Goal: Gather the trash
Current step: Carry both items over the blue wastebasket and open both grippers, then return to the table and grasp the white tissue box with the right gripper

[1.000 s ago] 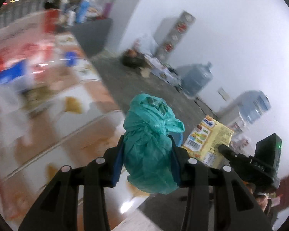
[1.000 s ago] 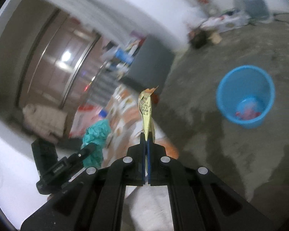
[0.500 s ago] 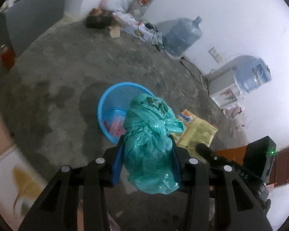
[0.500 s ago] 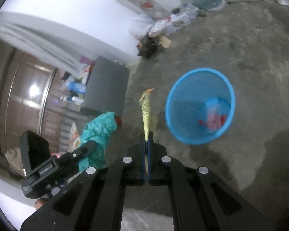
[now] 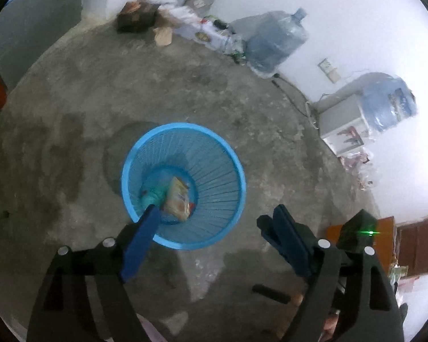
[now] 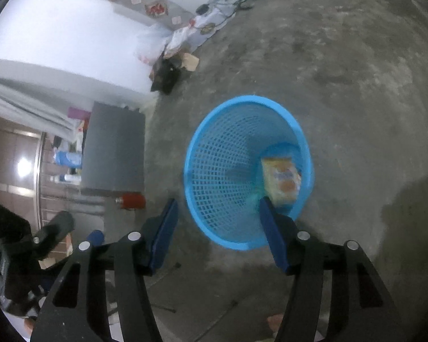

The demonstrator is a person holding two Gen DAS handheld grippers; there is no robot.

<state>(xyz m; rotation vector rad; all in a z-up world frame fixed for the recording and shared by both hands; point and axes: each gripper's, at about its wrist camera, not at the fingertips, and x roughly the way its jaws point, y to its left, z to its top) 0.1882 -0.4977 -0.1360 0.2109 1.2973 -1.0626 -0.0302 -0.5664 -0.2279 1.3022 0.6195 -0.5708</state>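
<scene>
Since the earlier frames both views have swung away from the cluttered counter and down onto the grey concrete floor [image 5: 242, 91]. The blue mesh basket [image 5: 231, 168], small and off to one side before, now fills the middle of each view, standing just beyond the tool tips.

The left tool [image 5: 215, 222] gripped a crumpled green plastic bag [image 5: 151, 196] a moment ago. Its jaws have just been opening, they stand wide apart with nothing between them, and the bag lies at the bottom of the basket, partly hidden behind the left blue pad.

The right tool [image 6: 218, 212] pinched a yellow snack wrapper [image 6: 282, 179] edge-on. Its jaws have just been opening too, and they are spread and bare. The wrapper lies flat in the basket beside the green bag, a red scrap showing just beyond its near right edge.

The wrapper's printing is too blurred to read here. It shows only a pale logo patch and orange shapes.

At the far wall a large blue water jug [image 5: 274, 45] lies among bags and papers. To the right a second jug [image 5: 391, 99], perhaps sitting on a dispenser, carries a label that cannot be read.
</scene>
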